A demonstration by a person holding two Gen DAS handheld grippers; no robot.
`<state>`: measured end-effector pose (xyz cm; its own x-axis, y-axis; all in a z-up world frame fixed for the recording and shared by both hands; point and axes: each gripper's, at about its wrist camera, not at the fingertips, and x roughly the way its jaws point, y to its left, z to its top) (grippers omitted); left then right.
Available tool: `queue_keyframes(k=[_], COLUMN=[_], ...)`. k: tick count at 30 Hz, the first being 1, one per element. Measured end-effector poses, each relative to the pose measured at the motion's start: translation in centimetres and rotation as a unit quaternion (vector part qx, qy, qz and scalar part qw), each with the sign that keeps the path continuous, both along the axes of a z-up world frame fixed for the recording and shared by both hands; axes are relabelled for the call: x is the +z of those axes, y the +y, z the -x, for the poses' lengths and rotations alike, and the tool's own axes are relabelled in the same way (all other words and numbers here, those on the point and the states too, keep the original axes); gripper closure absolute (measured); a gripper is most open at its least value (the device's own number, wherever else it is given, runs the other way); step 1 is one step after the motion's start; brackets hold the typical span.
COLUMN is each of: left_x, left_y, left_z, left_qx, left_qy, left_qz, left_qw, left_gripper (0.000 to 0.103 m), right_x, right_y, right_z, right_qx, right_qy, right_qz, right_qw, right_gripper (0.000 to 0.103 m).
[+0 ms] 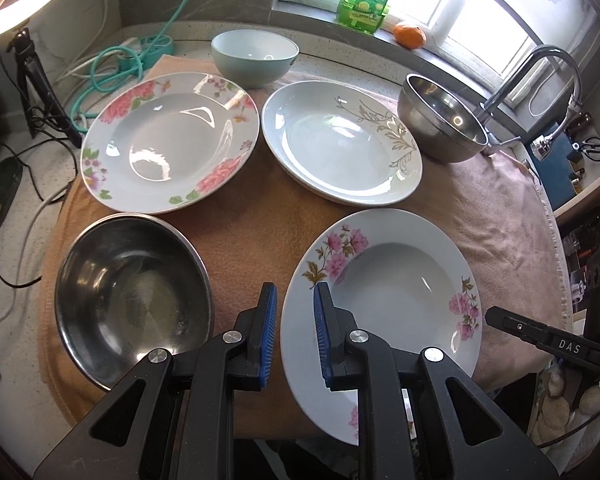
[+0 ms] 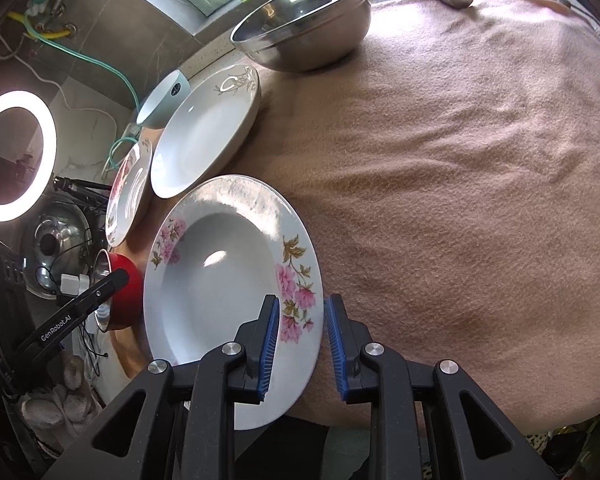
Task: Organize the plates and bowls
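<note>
A tabletop [image 1: 260, 216] covered with a brownish-pink blanket carries plates and bowls, seen from two hand-held grippers pointing steeply down.

The nearest plate, white with pink flowers [image 1: 384, 300], lies at the front edge between the two grippers. The right gripper [image 2: 302, 344] straddles this plate's right rim: its blue pads stand on either side of the rim, only slightly spread, with a thin gap showing on the outer side, so a firm pinch cannot be confirmed. The left gripper [image 1: 296, 336] sits at the same plate's left rim, its narrowly parted pads holding nothing; one pad overlaps the rim in view. Both hands are about equally near, one on each side.

Count: three plates and three bowls in the left view. Beyond the near plate lie a rose-bordered plate [image 1: 170, 142] at far left and a gold-leaf plate [image 1: 340, 142] at far centre. A large steel bowl [image 1: 132, 296] sits near left, a small steel bowl [image 1: 440, 120] far right, a pale blue bowl [image 1: 254, 56] at the back.
</note>
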<state>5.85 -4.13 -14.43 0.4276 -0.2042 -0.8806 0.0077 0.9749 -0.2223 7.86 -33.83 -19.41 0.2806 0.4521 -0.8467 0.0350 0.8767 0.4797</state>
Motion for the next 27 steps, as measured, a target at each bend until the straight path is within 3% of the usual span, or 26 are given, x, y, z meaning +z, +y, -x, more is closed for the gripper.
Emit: queue_keyframes(k=[14, 27], left_x=[3.6, 5.5], left_y=[3.7, 9.3], left_z=[3.4, 4.9], left_qx=[0.076, 0.138], left_qy=[-0.033, -0.049], left_qz=[0.027, 0.025], left_qw=[0.9962, 0.9889], left_gripper=[0.086, 0.086], right_x=[4.6, 7.2], right_y=[-0.4, 4.6], right_z=[1.1, -0.2], right_qx=[0.012, 0.057], right_qy=[-0.063, -0.088], right_qz=[-0.005, -0.027], right_qw=[0.998, 0.994], right_gripper=[0.08, 0.08])
